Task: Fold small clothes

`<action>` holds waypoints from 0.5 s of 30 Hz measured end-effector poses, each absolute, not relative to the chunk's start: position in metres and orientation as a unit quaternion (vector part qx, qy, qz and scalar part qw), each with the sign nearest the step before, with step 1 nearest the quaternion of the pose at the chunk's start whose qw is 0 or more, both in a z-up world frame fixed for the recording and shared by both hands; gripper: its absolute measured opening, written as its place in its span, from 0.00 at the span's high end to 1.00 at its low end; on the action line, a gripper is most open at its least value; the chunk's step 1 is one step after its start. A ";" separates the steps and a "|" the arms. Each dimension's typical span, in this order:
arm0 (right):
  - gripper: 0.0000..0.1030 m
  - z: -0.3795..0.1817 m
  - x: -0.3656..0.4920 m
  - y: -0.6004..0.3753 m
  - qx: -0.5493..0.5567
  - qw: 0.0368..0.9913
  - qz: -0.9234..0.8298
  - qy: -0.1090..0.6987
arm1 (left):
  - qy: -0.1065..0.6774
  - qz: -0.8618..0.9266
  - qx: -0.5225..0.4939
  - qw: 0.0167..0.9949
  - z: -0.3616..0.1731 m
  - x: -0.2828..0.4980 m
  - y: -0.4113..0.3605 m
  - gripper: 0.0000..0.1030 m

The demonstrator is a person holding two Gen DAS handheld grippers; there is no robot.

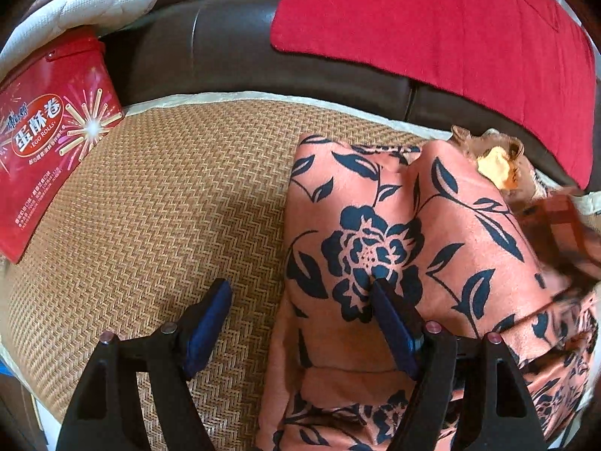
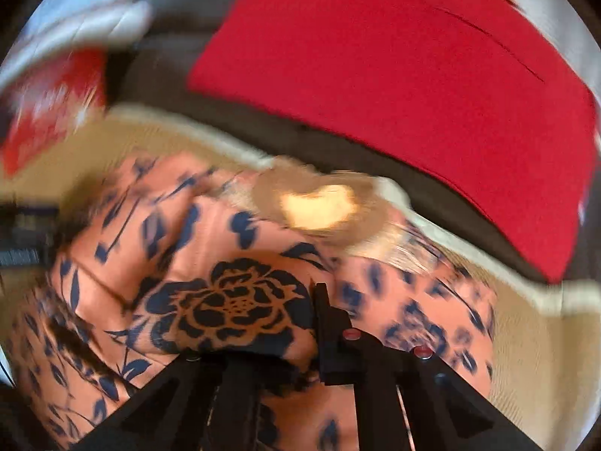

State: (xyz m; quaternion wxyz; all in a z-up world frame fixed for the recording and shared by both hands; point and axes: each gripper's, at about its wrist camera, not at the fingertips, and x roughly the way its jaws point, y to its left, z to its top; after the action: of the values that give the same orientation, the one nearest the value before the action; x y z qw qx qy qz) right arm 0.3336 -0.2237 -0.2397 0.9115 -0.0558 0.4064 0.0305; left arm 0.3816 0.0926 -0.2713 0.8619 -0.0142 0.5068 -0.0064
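A salmon-pink garment with dark blue flowers (image 1: 368,225) lies partly folded on the right half of a woven mat (image 1: 169,188). My left gripper (image 1: 300,287) stands open just above the garment's left edge. Its left blue pad (image 1: 210,323) hangs over bare mat and its right pad (image 1: 390,323) rests on the flower print. In the blurred right wrist view, my right gripper (image 2: 313,300) is shut on a fold of the garment (image 2: 225,300). The cloth drapes over its left finger and hides it.
A red egg-roll tin (image 1: 49,139) stands on the mat's left edge. Behind it sit a dark leather sofa back (image 1: 225,37), a red cushion (image 1: 450,37) and a white quilted cushion (image 1: 94,0). A brown and yellow cloth item (image 1: 496,165) lies at the garment's far end.
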 end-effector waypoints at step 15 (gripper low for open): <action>0.87 -0.279 0.256 -0.450 0.446 0.827 -0.042 0.339 | 0.493 0.020 0.066 0.867 -0.266 0.365 0.063 0.25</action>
State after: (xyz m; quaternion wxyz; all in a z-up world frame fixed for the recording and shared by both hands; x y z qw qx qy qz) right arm 0.2555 -0.4500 -0.2786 0.8274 0.4458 0.3389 -0.0419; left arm 0.3655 0.0632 -0.2656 0.8671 0.0662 0.4932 0.0205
